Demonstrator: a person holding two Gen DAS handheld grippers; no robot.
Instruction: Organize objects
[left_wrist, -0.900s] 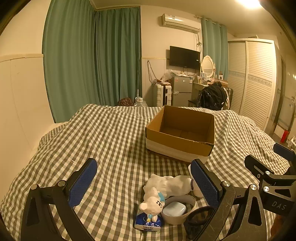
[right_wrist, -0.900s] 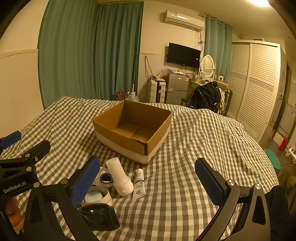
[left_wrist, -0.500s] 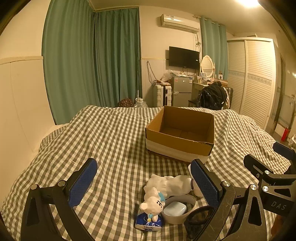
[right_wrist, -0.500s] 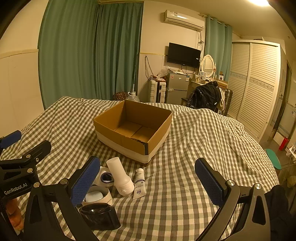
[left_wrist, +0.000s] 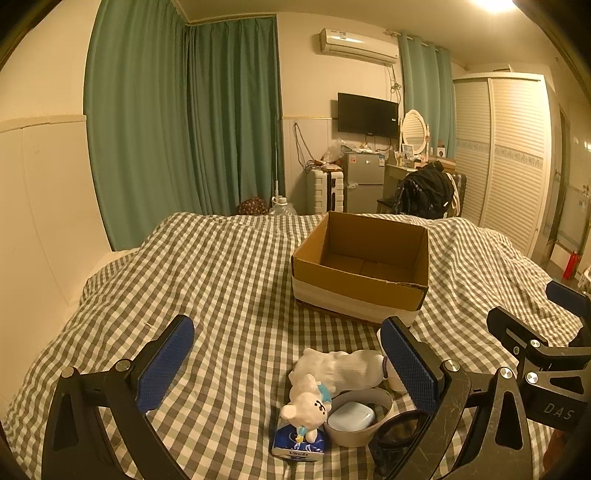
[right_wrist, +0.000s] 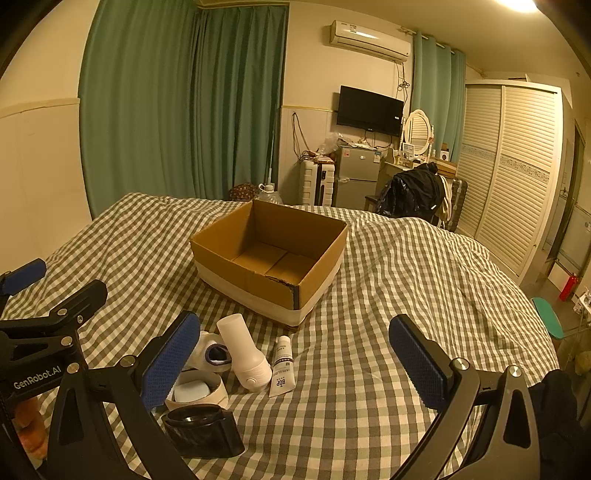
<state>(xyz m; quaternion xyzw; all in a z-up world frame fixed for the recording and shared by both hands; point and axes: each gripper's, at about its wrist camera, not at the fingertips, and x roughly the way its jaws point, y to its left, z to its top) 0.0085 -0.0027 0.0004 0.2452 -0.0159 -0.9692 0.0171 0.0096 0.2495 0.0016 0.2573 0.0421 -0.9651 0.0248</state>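
- Currently both grippers hover over the checked bedspread (right_wrist: 388, 280), jaws spread wide, nothing held: left gripper (left_wrist: 286, 363), right gripper (right_wrist: 295, 352).
- Target container looks like the cardboard box (right_wrist: 269, 258), open top, empty as far as visible, sitting mid-bed, far of the item cluster.
- Items sit near, between the two grippers: white bottle (right_wrist: 245, 354) lying on its side, small tube (right_wrist: 282, 365) just right of it, white sock (left_wrist: 343, 369), bear figure (left_wrist: 306, 406) on a blue tissue pack (left_wrist: 299, 443), roll of tape (left_wrist: 360, 421) with a pale earbud case (left_wrist: 351, 415) inside its ring, black case (right_wrist: 203, 430) nearest.
- Judgement: no pick started yet. Bottle is the easiest first grab for the right gripper: close across its narrow body, not lengthwise, since it may roll on soft bedding.
- Tube lies flat; pads would need to press into the quilt to get under its edges.
- Bear likely topples off the pack if nudged; take it separately.
- Hard to tell: the black case is partly behind the finger in both views, so its exact form is unclear. The sock's dark-trimmed opening is partly blocked by a pad.
- Tissue pack is cut off at the near edge; label only partly readable.
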